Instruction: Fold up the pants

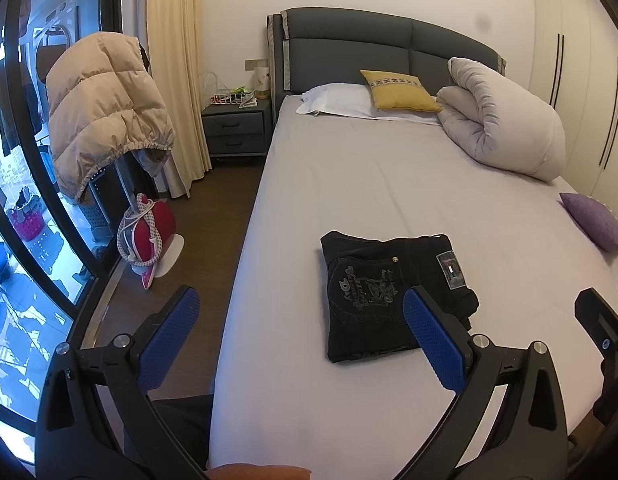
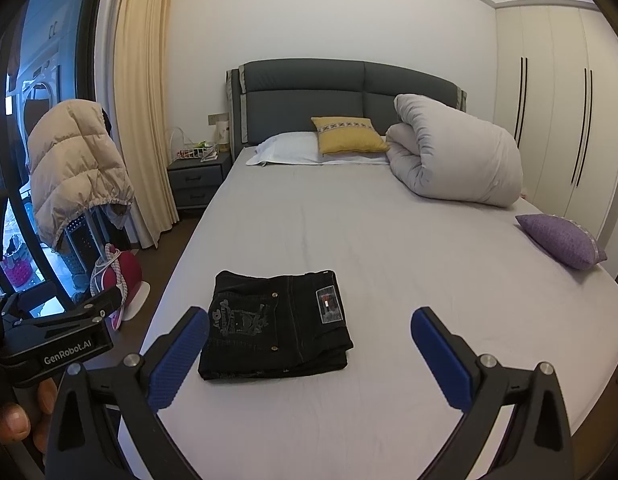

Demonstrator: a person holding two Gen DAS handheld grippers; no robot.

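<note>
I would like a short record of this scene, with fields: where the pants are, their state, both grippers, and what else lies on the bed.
pants: black pants, folded into a compact stack, back pocket and label facing up
location: near end of the bed, on the grey sheet
left gripper: open, holding nothing, apart from the pants
right gripper: open, holding nothing, apart from the pants
also on bed: white pillow, yellow cushion, rolled duvet, purple cushion
</note>
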